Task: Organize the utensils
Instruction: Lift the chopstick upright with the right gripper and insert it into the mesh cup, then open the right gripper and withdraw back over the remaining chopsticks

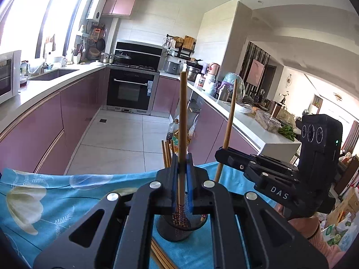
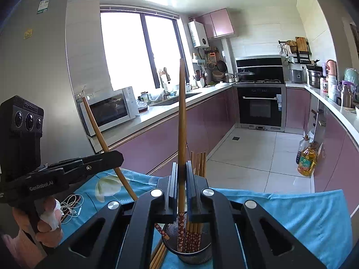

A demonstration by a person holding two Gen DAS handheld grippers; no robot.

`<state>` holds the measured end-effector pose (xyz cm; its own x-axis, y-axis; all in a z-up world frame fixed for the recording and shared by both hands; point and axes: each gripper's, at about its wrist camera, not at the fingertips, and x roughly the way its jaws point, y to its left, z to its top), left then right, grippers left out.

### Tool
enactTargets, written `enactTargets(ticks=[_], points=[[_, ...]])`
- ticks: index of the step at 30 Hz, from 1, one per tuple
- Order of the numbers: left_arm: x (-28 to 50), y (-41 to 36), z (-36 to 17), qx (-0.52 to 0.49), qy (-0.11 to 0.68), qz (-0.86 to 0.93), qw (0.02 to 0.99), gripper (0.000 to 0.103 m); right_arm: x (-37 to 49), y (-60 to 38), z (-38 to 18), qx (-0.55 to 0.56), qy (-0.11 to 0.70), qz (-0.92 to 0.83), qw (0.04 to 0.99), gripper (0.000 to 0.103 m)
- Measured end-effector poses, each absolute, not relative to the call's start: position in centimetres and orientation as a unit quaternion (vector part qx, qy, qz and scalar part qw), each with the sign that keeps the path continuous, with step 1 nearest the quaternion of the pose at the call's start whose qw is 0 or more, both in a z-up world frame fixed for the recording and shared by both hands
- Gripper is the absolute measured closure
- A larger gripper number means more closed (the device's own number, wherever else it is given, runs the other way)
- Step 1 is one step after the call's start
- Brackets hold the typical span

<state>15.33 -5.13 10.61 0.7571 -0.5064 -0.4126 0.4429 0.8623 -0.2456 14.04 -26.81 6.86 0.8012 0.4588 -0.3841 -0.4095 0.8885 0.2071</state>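
Both grippers hold one wooden chopstick each, upright over a black mesh holder on a blue flowered cloth. My left gripper is shut on a chopstick whose patterned end dips into the holder. It also shows in the right wrist view with its chopstick tilted. My right gripper is shut on a chopstick whose red flowered end stands in the holder among several others. In the left wrist view the right gripper grips its chopstick.
Loose chopsticks lie on the cloth beside the holder. White earphones lie on the cloth at left. Oil bottles stand on the floor by pink cabinets. A microwave sits on the counter.
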Motion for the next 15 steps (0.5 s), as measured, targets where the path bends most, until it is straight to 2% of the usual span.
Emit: enactTargets(ticks=[15], points=[[18.9,-8.2,4.2,-0.010,0.318,-0.258,0.912,0.096,16.7,-25.1,1.9,0.026,0.311,0.223,0.923,0.097]])
